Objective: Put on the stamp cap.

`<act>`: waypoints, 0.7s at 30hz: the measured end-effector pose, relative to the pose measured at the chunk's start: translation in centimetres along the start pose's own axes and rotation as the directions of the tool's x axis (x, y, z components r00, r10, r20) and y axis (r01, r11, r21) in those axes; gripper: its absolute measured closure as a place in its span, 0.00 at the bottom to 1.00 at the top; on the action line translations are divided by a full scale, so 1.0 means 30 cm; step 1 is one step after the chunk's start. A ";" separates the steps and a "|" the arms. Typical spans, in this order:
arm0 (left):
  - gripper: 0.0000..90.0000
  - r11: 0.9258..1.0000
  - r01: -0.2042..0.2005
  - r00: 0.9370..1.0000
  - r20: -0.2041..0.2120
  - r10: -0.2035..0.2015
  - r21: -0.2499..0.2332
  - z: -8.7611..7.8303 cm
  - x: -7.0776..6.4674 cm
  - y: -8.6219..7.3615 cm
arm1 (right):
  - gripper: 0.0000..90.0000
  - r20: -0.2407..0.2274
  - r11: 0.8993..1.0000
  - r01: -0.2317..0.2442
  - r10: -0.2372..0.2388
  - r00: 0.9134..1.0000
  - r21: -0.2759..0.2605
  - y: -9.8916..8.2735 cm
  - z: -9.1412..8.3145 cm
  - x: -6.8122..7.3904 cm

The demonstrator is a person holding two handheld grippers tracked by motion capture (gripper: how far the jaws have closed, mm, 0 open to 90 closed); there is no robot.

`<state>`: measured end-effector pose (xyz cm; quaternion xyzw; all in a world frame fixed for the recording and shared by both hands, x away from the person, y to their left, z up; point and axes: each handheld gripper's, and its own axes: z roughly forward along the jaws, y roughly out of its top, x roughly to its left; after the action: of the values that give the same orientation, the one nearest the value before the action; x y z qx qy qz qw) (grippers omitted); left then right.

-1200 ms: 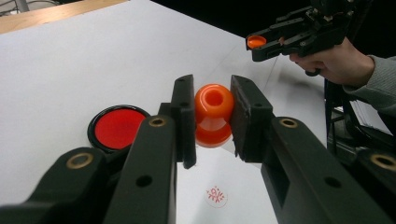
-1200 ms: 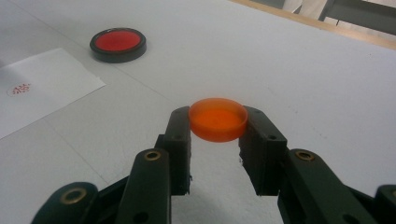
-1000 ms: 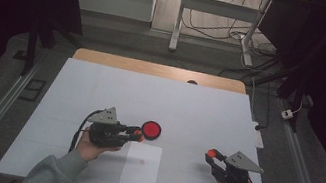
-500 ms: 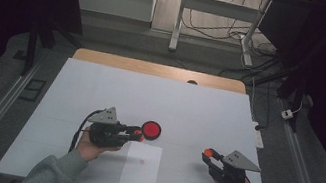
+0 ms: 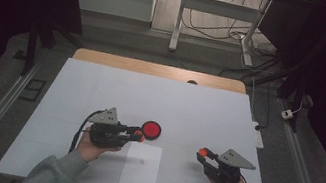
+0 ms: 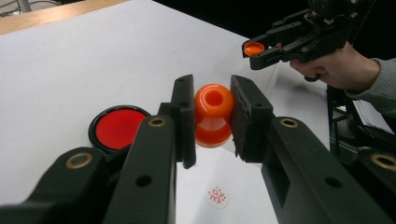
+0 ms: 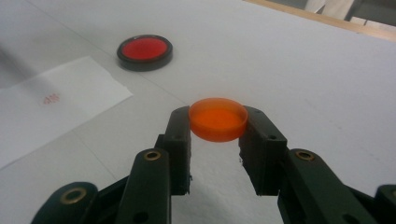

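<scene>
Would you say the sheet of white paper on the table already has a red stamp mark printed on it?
Yes, the left gripper view shows a small round red stamp mark printed on the sheet of white paper.

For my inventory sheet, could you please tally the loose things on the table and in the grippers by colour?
Orange: 2 - the orange plastic stamp with a rounded knob in the left gripper, and the shallow orange round cap in the right gripper.
Red and black: 1 - the round red ink pad in a black case.
White: 1 - the white paper sheet.
Total: 4
</scene>
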<state>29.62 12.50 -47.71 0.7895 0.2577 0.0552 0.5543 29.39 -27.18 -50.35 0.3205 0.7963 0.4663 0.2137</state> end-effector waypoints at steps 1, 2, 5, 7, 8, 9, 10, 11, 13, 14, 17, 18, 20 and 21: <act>0.80 1.000 0.000 1.000 0.000 0.000 0.000 0.000 -0.001 0.000 | 0.72 -0.004 1.000 -0.001 0.001 1.000 -0.001 0.002 0.003 0.003; 0.80 1.000 0.000 1.000 0.001 0.000 0.000 0.000 -0.001 0.000 | 0.72 -0.008 1.000 -0.005 0.005 1.000 -0.001 0.003 0.006 0.006; 0.80 1.000 -0.001 1.000 0.000 0.001 0.002 0.001 -0.002 0.000 | 0.72 -0.024 1.000 -0.010 0.010 1.000 -0.004 0.006 0.014 0.014; 0.80 1.000 -0.002 1.000 0.000 0.002 0.003 0.004 -0.002 0.000 | 0.72 -0.030 1.000 -0.007 0.007 1.000 -0.005 0.008 0.020 0.021; 0.80 1.000 -0.001 1.000 0.001 0.001 0.003 0.004 -0.001 0.000 | 0.72 -0.034 1.000 -0.006 0.006 0.999 -0.002 0.009 0.023 0.023; 0.80 1.000 0.000 1.000 0.002 0.000 0.004 0.005 -0.002 0.000 | 0.72 -0.038 1.000 -0.007 0.007 0.999 -0.005 0.010 0.027 0.027; 0.80 1.000 0.000 1.000 0.002 0.000 0.004 0.006 -0.002 0.000 | 0.72 -0.043 1.000 -0.006 0.006 0.999 -0.003 0.012 0.030 0.030; 0.80 1.000 0.000 1.000 0.002 0.000 0.005 0.007 -0.002 -0.001 | 0.72 -0.046 1.000 -0.005 0.004 0.999 -0.004 0.014 0.033 0.034; 0.80 1.000 -0.001 1.000 0.002 0.001 0.007 0.009 -0.002 0.000 | 0.72 -0.055 1.000 -0.001 0.001 0.998 -0.006 0.017 0.042 0.044; 0.80 1.000 -0.002 1.000 0.002 0.002 0.008 0.010 -0.002 0.000 | 0.72 -0.059 1.000 0.002 -0.002 0.998 -0.005 0.019 0.046 0.049; 0.80 1.000 -0.002 1.000 0.003 0.002 0.007 0.011 -0.003 0.000 | 0.72 -0.075 1.000 0.011 -0.012 0.997 -0.005 0.026 0.059 0.069; 0.80 1.000 -0.002 1.000 0.004 0.002 0.007 0.012 -0.003 0.000 | 0.72 -0.081 1.000 0.014 -0.014 0.997 -0.008 0.027 0.064 0.075; 0.80 1.000 -0.002 1.000 0.004 0.002 0.007 0.012 -0.003 0.000 | 0.72 -0.088 1.000 0.022 -0.022 0.996 -0.003 0.030 0.071 0.085; 0.80 1.000 -0.002 1.000 0.005 0.002 0.007 0.012 -0.003 0.000 | 0.72 -0.091 1.000 0.024 -0.024 0.996 -0.001 0.032 0.074 0.089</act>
<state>29.67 12.14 -47.82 0.7918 0.2558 0.0528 0.5521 29.23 -23.58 -50.68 0.2893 0.8090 0.4780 0.1828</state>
